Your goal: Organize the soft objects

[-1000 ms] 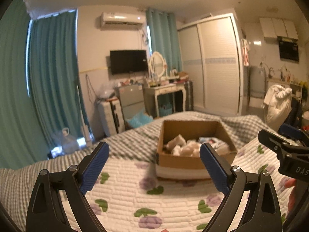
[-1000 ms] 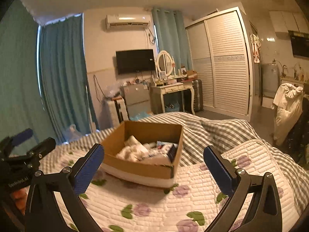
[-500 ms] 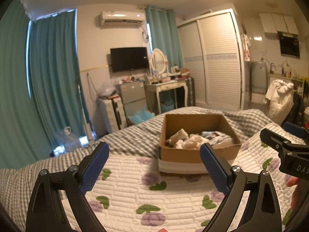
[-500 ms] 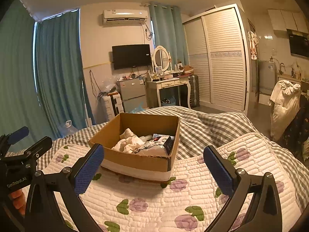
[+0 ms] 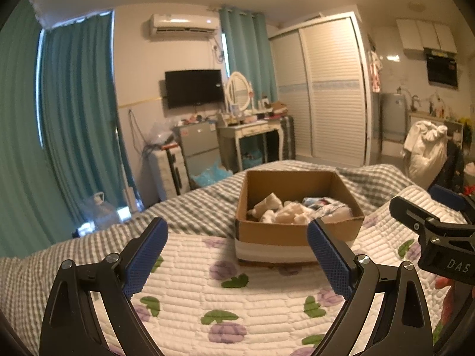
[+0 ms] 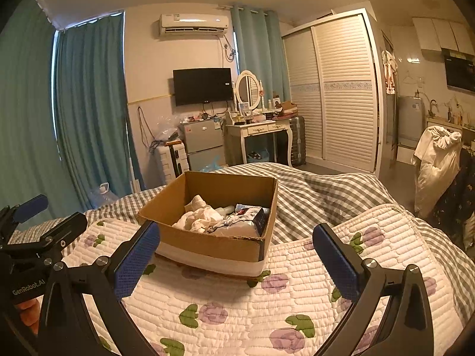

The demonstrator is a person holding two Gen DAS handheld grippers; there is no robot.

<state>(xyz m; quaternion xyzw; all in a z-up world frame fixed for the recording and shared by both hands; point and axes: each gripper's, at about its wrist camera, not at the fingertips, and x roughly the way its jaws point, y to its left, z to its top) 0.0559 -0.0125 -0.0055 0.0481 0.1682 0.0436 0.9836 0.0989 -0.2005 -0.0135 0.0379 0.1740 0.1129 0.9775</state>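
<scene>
An open cardboard box (image 5: 297, 231) (image 6: 213, 246) stands on the quilted flower-print bedspread (image 5: 237, 305) (image 6: 291, 302). It holds crumpled white cloths (image 5: 285, 213) (image 6: 202, 219) and a plastic-wrapped packet (image 5: 329, 207) (image 6: 243, 222). My left gripper (image 5: 237, 255) is open and empty, held above the quilt short of the box. My right gripper (image 6: 237, 255) is open and empty too, on the box's near right side. Each gripper shows at the edge of the other's view: the right gripper (image 5: 433, 228) and the left gripper (image 6: 38, 231).
A grey checked blanket (image 5: 190, 210) (image 6: 326, 195) covers the far half of the bed. Beyond the bed are a dressing table (image 6: 261, 133), a small fridge (image 6: 204, 142), a suitcase (image 5: 166, 172), teal curtains (image 5: 74, 118) and a wardrobe (image 6: 341, 89).
Both grippers have pulled back and risen slightly from the box; it now looks smaller and farther off. Both stayed open and empty.
</scene>
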